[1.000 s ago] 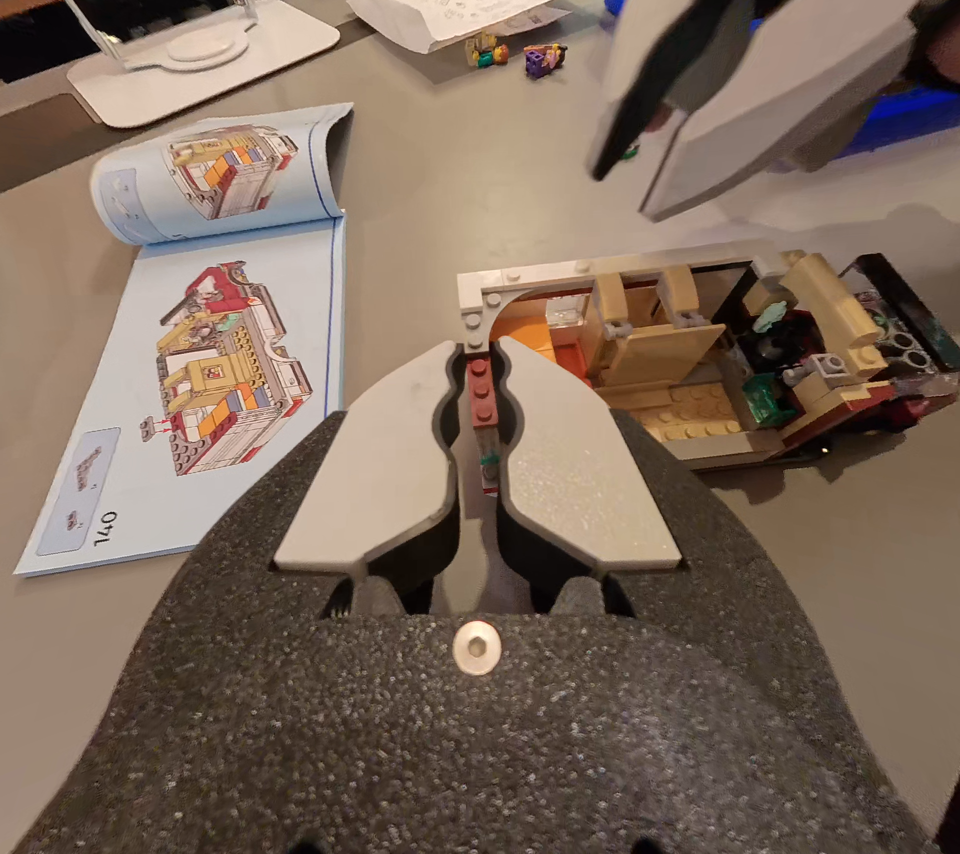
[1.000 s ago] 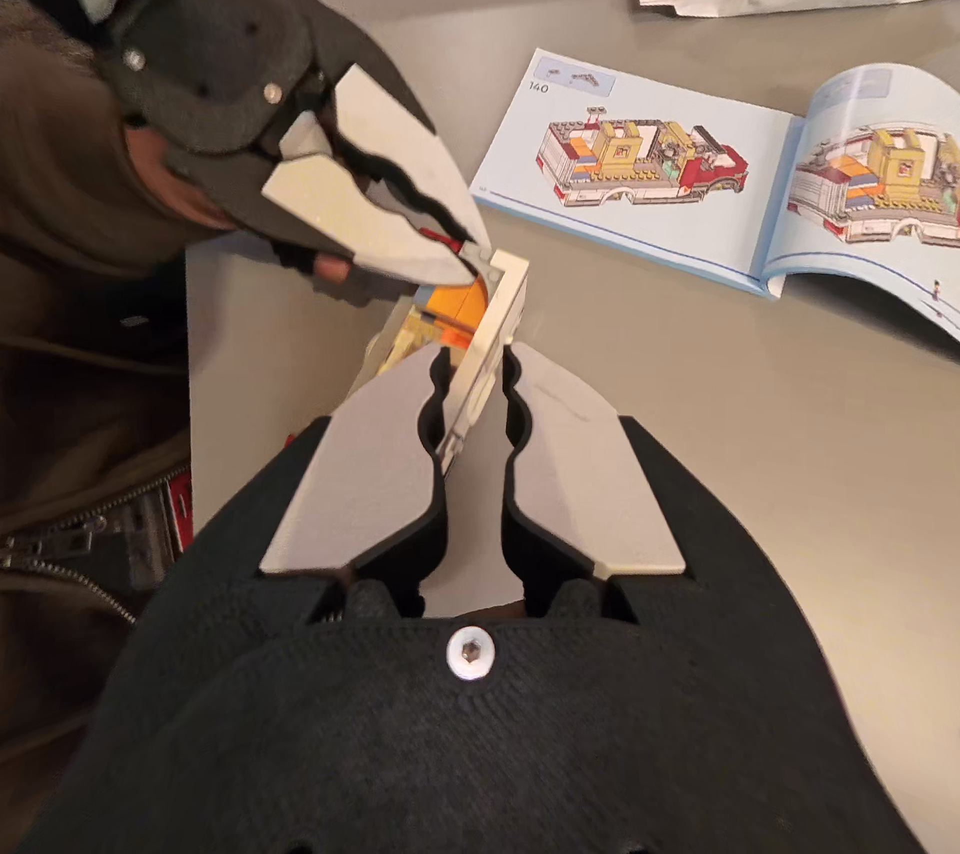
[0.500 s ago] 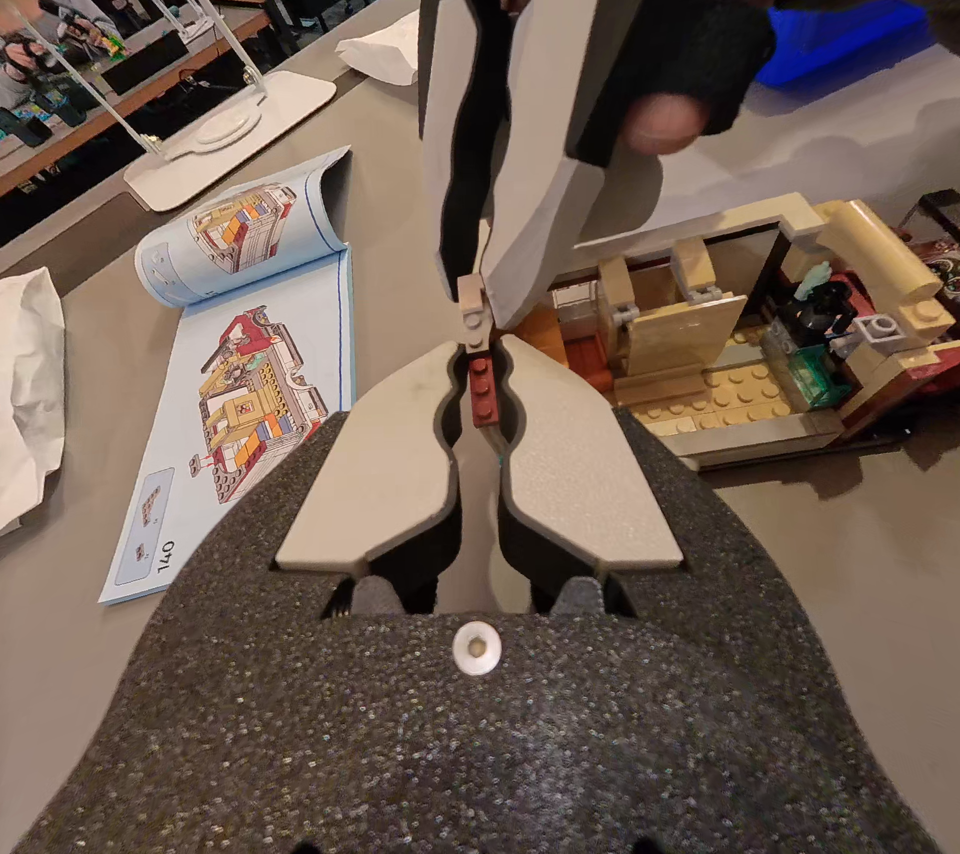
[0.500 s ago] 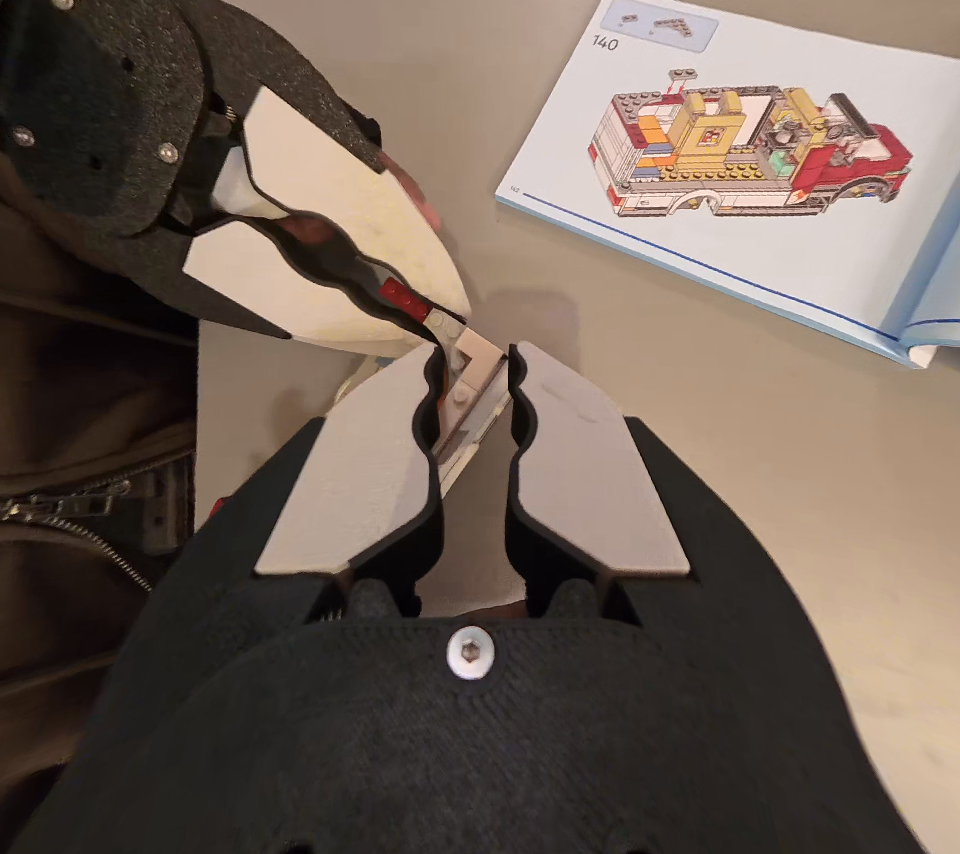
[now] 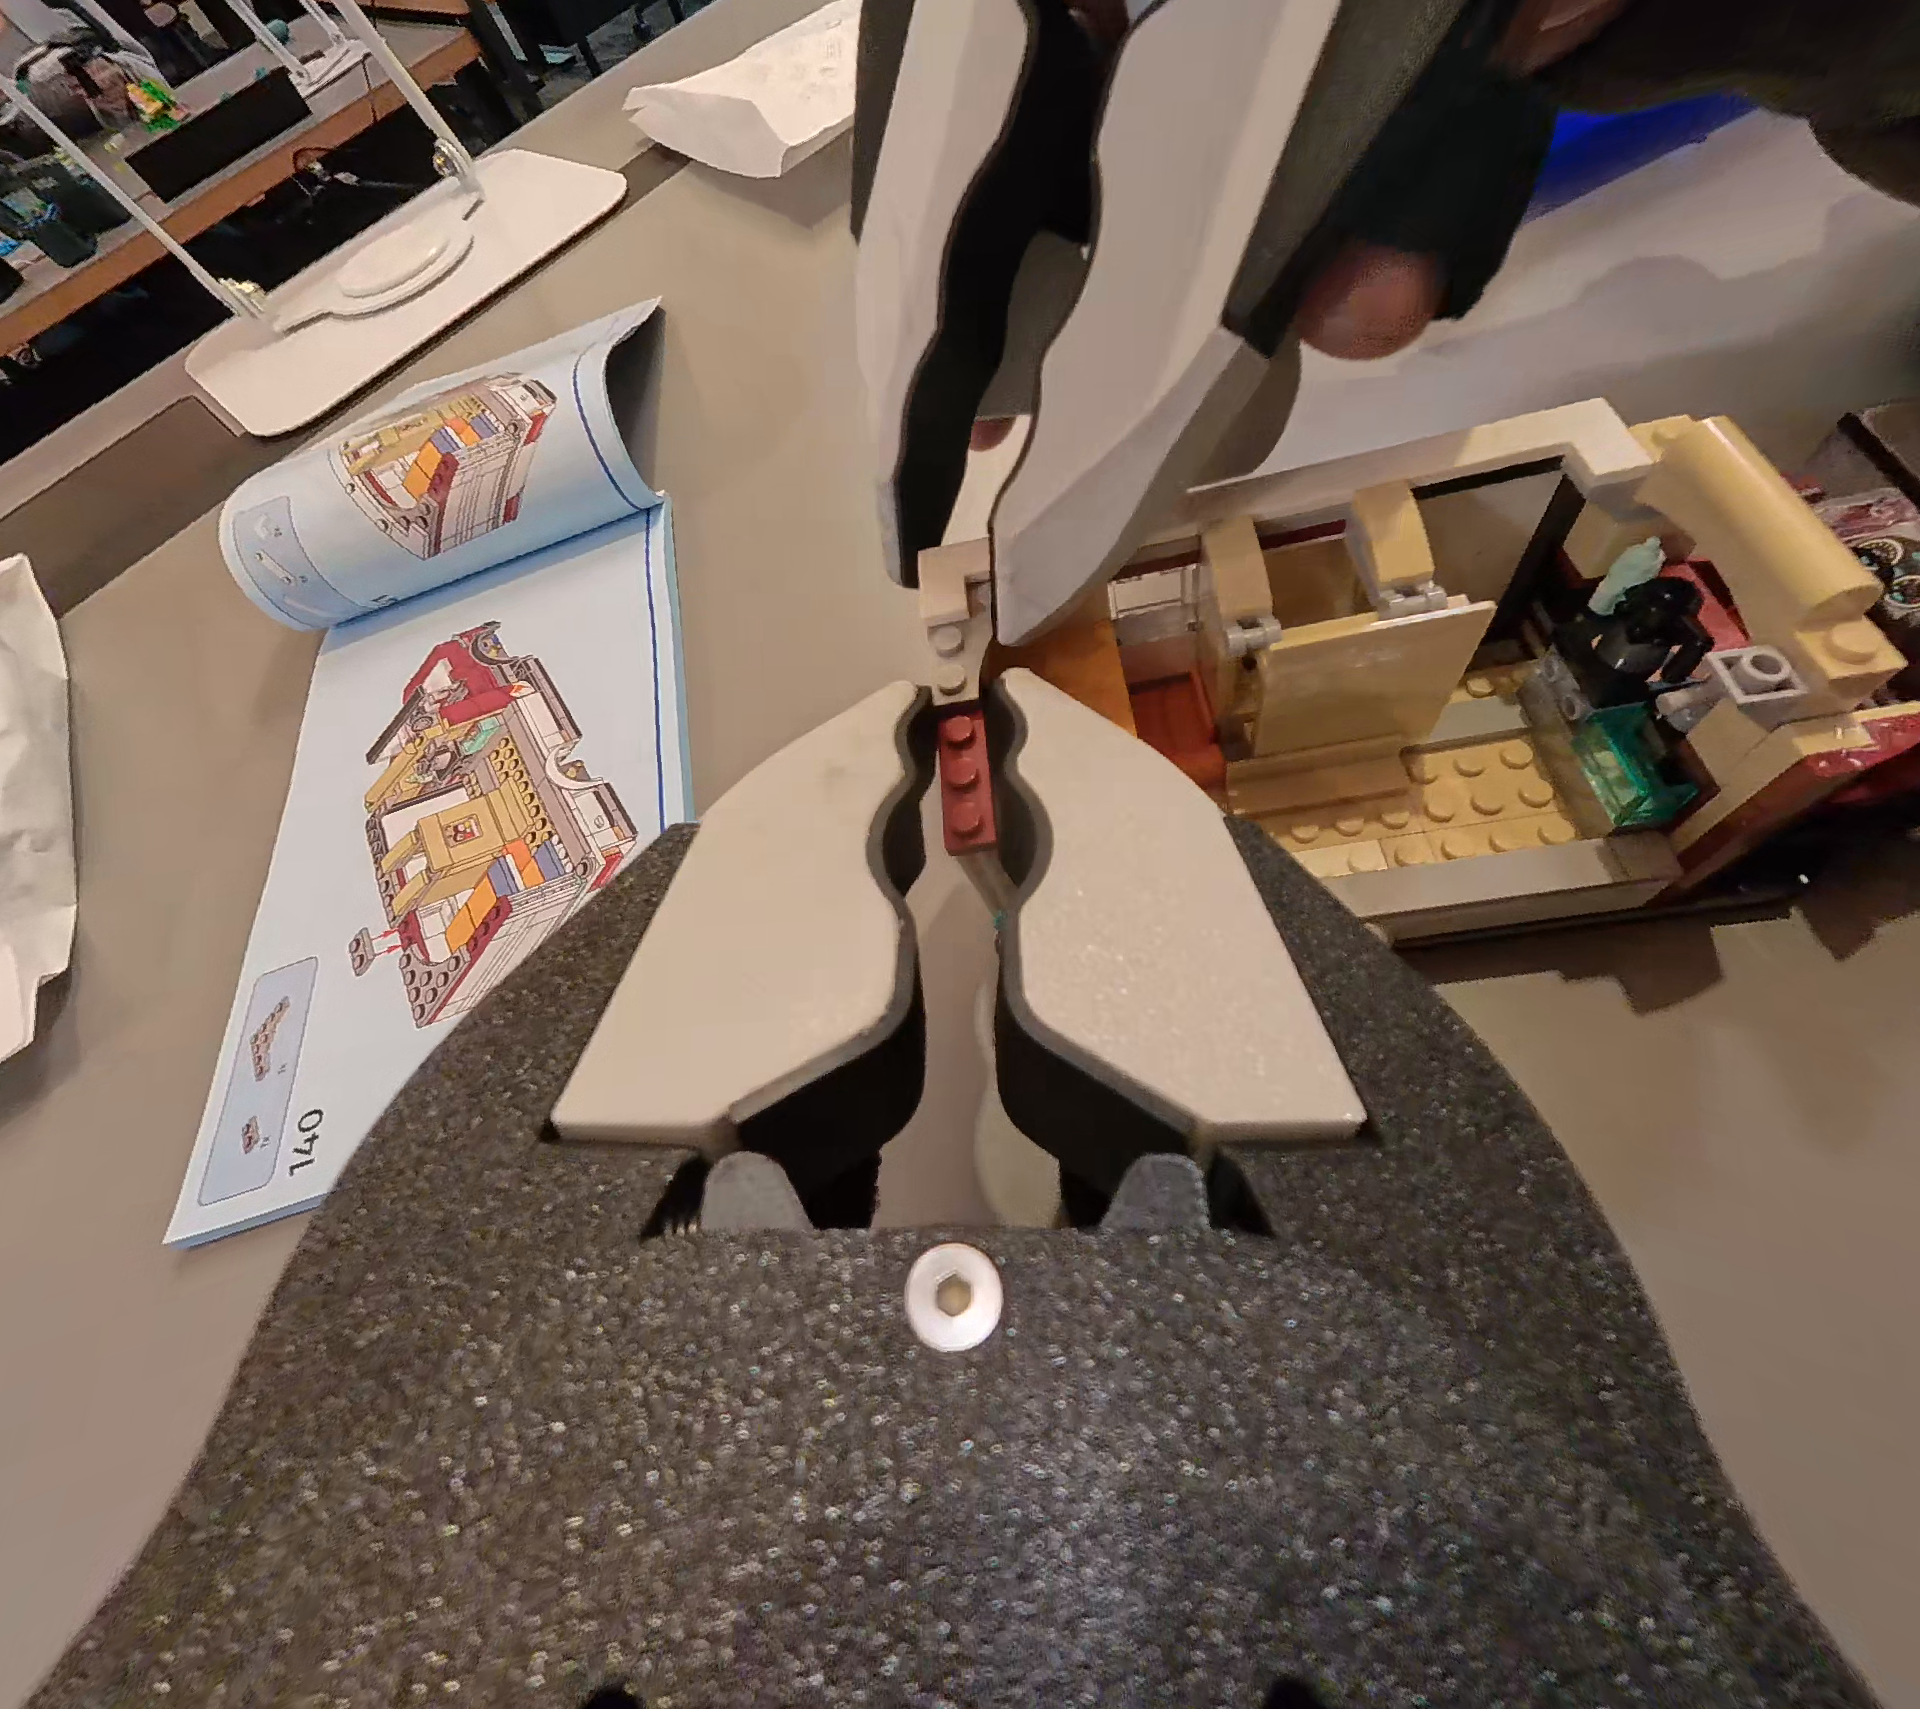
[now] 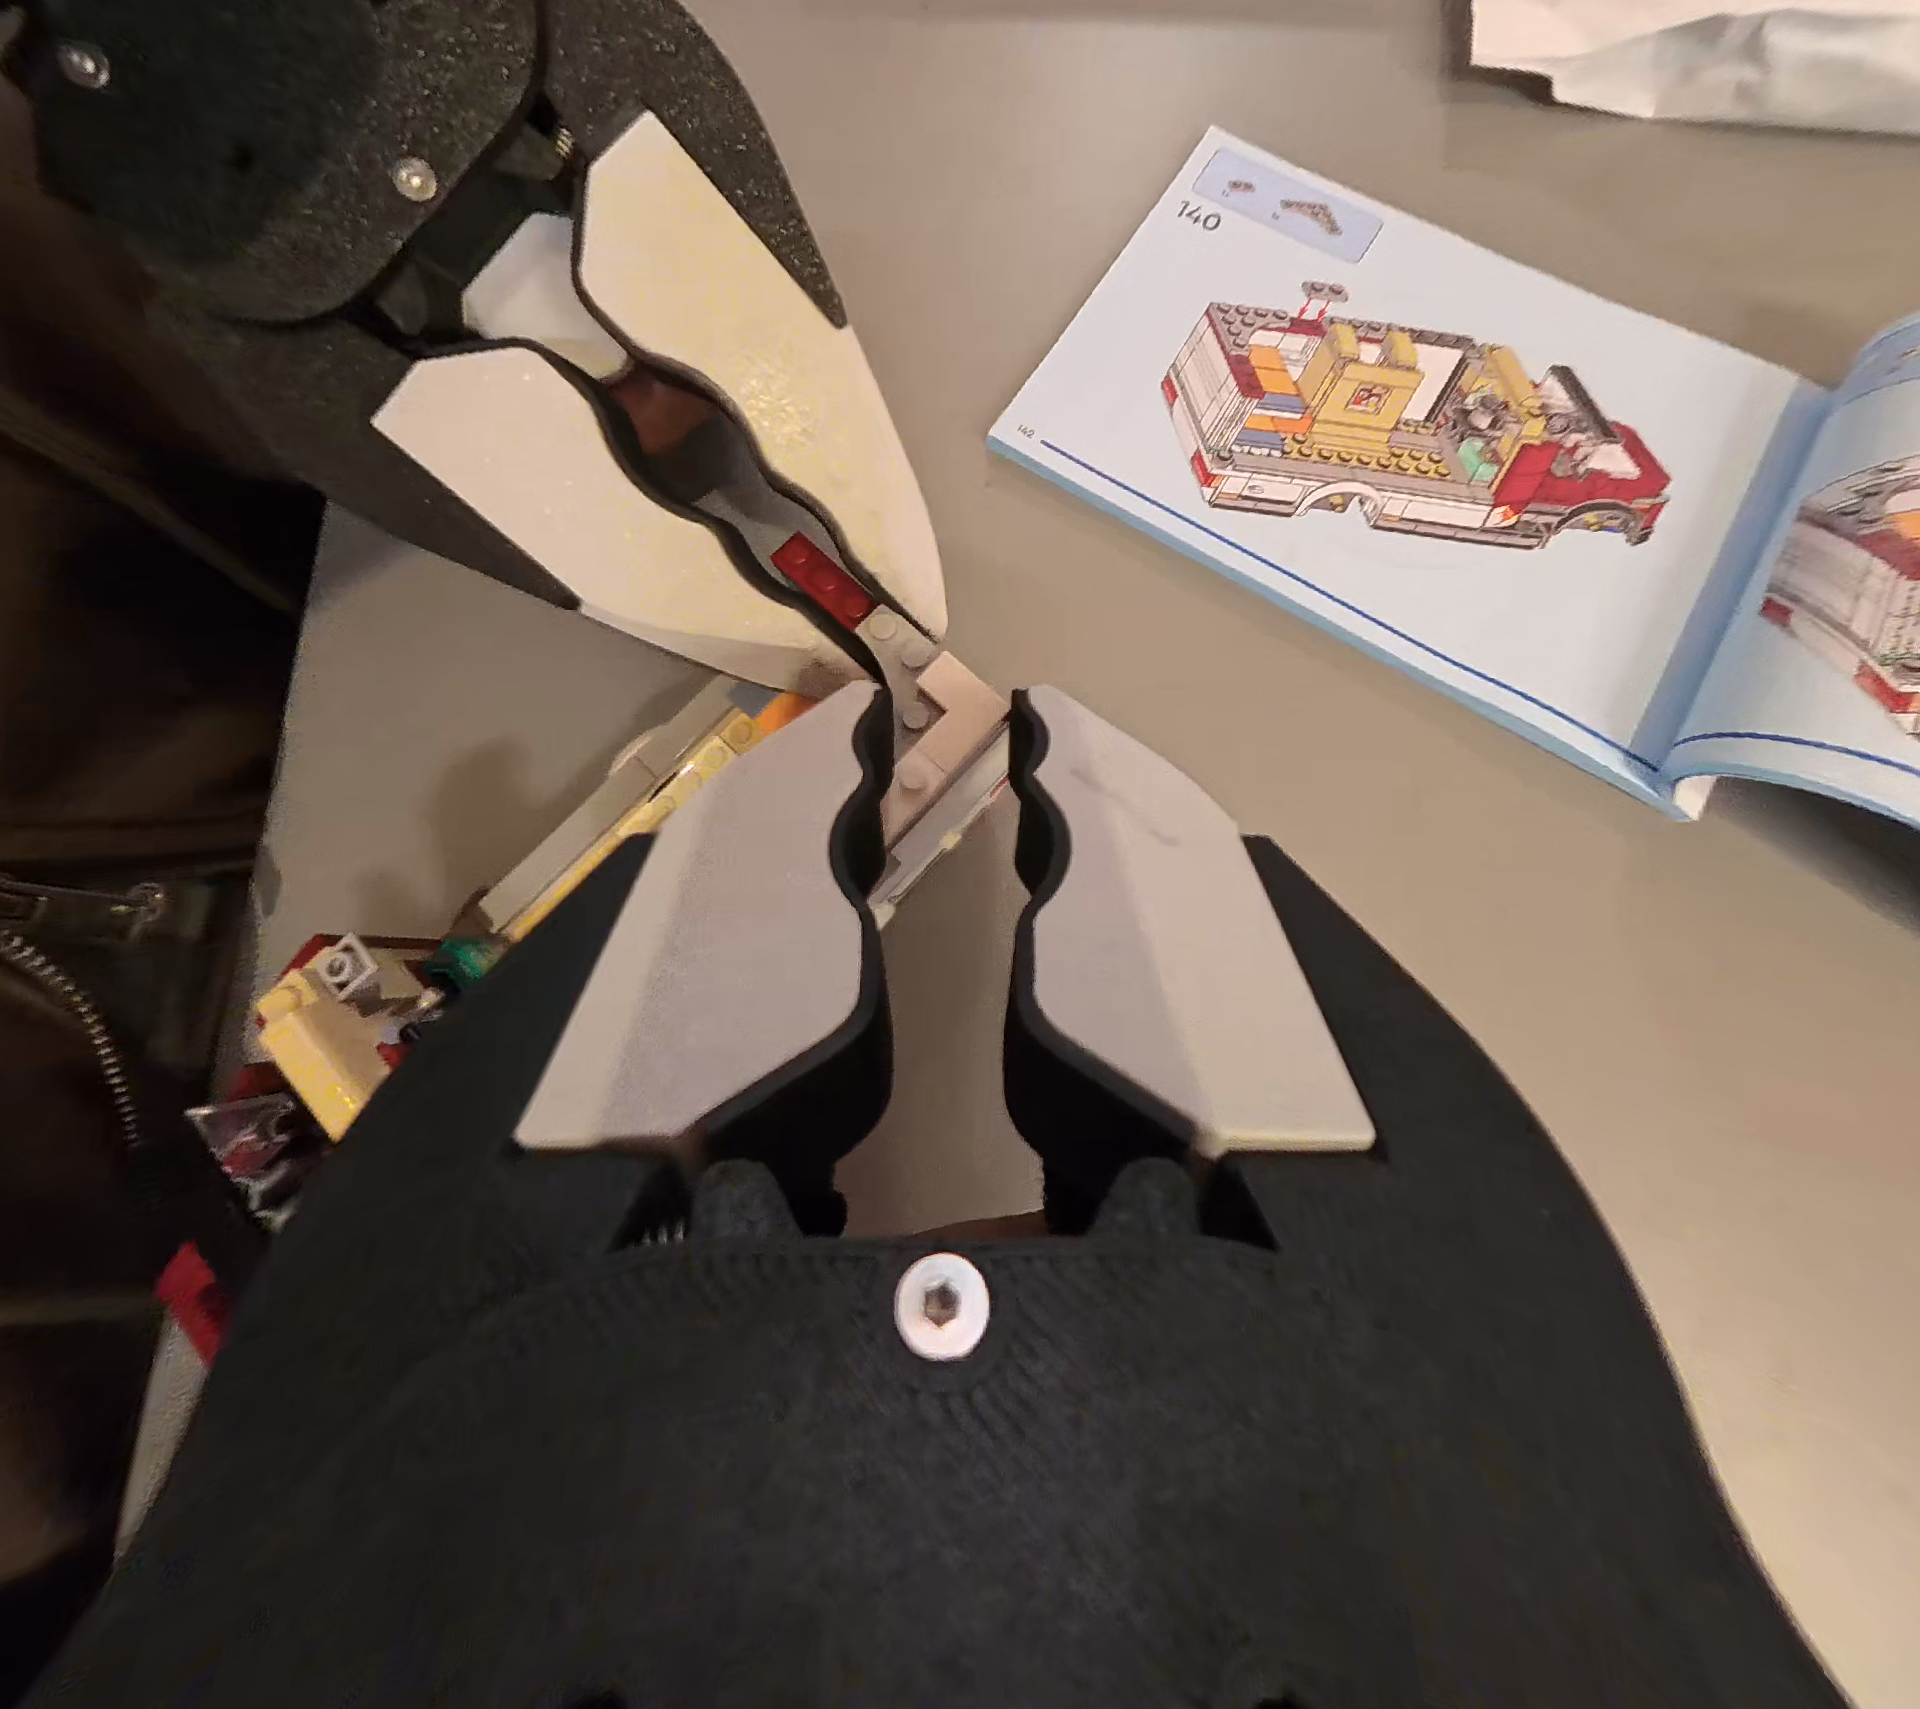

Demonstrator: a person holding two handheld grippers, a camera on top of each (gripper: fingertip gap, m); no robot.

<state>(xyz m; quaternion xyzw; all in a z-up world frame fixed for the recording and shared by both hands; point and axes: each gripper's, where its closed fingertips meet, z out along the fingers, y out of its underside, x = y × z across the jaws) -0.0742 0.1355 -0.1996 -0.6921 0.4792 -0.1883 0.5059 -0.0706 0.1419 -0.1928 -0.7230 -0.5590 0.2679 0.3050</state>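
My left gripper (image 5: 961, 688) is shut on a dark red plate (image 5: 966, 786) whose end carries a grey plate (image 5: 951, 662). This strip joins the white corner (image 5: 948, 576) of a tan, white and dark red brick model (image 5: 1455, 755) lying on the table (image 5: 1558, 1140). My right gripper (image 6: 945, 698) comes from above, and both its pads touch that white corner (image 6: 961, 703). It also shows in the left wrist view (image 5: 951, 594), tip to tip with the left gripper. The right wrist view shows the left gripper (image 6: 914, 620) with the red plate (image 6: 821, 563) between its fingers.
An open building booklet (image 5: 488, 724) lies left of the model and also shows in the right wrist view (image 6: 1403, 412). A white lamp base (image 5: 416, 277) and a white paper bag (image 5: 758, 101) stand farther back. A person's dark jacket (image 6: 104, 724) fills the left. Both grippers' tips are close together, under 4 cm apart.
The right gripper came down from the upper right onto the model's white corner, opening slightly, then closing on it. The left gripper kept hold of the red plate throughout.
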